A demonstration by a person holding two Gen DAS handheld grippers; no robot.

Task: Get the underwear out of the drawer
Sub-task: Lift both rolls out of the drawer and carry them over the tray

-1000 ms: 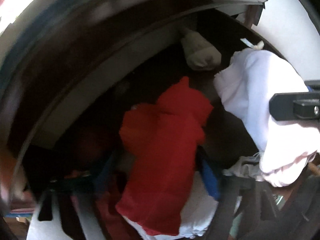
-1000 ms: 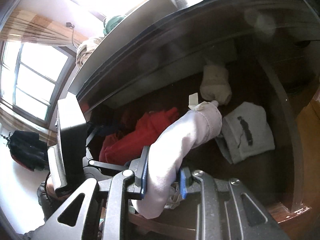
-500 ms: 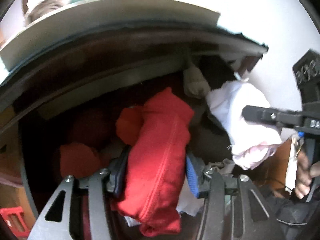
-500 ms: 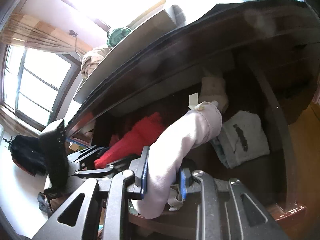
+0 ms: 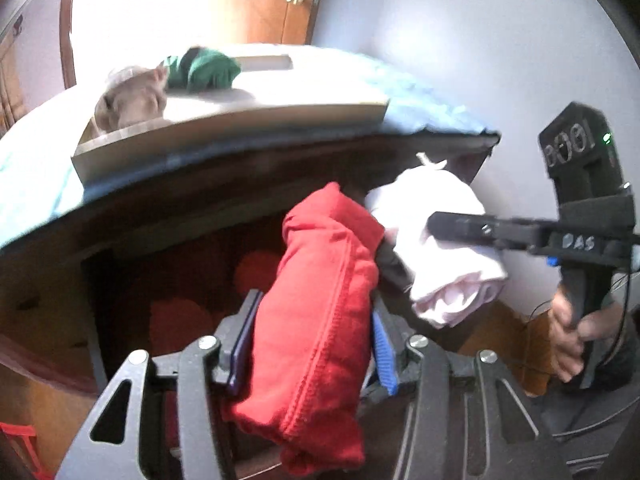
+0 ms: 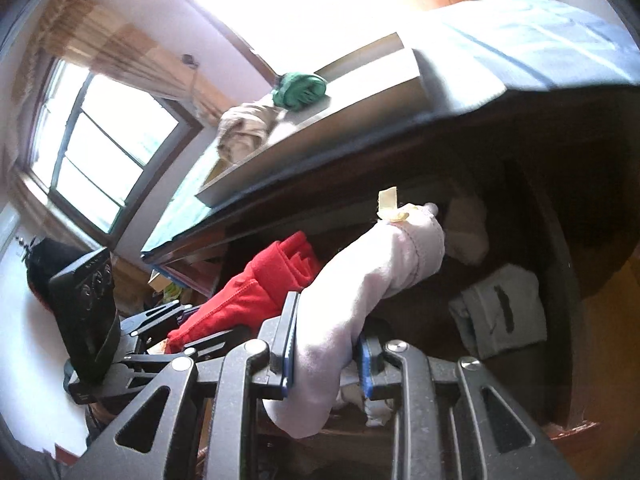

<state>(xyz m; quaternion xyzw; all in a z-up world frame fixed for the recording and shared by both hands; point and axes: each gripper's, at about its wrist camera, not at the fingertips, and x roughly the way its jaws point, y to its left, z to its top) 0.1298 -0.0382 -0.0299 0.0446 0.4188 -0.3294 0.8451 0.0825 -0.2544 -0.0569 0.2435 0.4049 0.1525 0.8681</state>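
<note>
My left gripper (image 5: 312, 344) is shut on a folded red underwear (image 5: 320, 320) and holds it up above the dark wooden drawer (image 5: 168, 248). My right gripper (image 6: 326, 354) is shut on a rolled pale pink underwear (image 6: 360, 300) with a yellowish tag, held above the drawer (image 6: 560, 300). The pink roll also shows in the left wrist view (image 5: 444, 240), right of the red one. The red one shows in the right wrist view (image 6: 248, 296), held by the left gripper (image 6: 160, 336). A grey folded garment (image 6: 500, 312) and a beige roll (image 6: 466, 232) lie in the drawer.
A shallow tray (image 5: 240, 120) on the blue-covered top above the drawer holds a green roll (image 5: 204, 68) and a beige roll (image 5: 132, 100). More red items (image 5: 176, 320) lie in the drawer's left part. A window (image 6: 100, 160) is at the left.
Both grippers have lifted up and back out of the drawer with their garments. The top surface with the tray has come into view.
</note>
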